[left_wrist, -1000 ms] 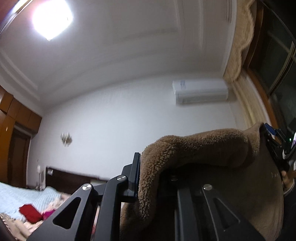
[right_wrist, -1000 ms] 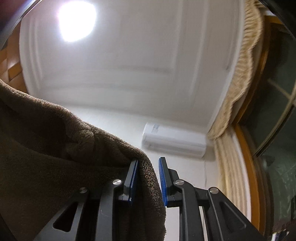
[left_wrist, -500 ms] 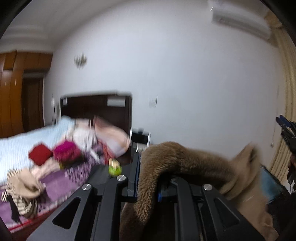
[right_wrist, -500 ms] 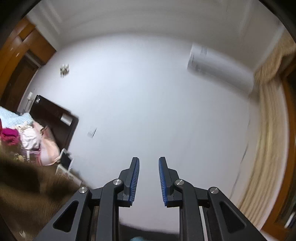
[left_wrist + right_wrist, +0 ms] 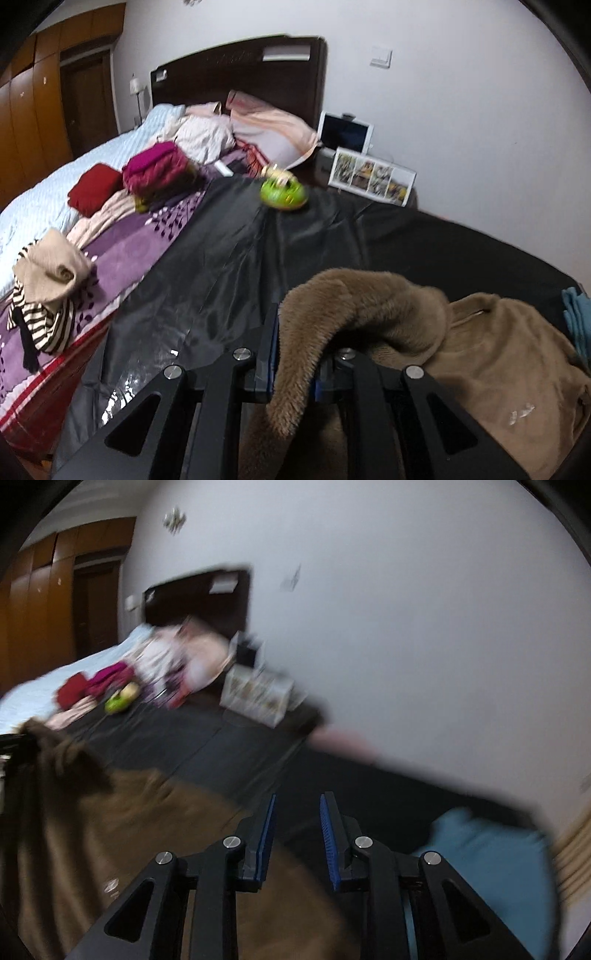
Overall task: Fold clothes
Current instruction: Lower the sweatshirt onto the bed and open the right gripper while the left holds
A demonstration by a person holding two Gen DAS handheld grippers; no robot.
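A black sheet (image 5: 236, 266) covers the counter, and the brown fleece garment (image 5: 498, 362) is sprawled across its near end, with a blue cloth (image 5: 574, 317) at the right edge and a green round thing (image 5: 283, 192) at the far end. Beside it is the bed (image 5: 44, 195), purple and pale blue covers, carrying a red folded piece (image 5: 94, 188), a magenta bundle (image 5: 157, 168), a beige-and-striped heap (image 5: 48, 273) and pillows (image 5: 266, 129) by the headboard.
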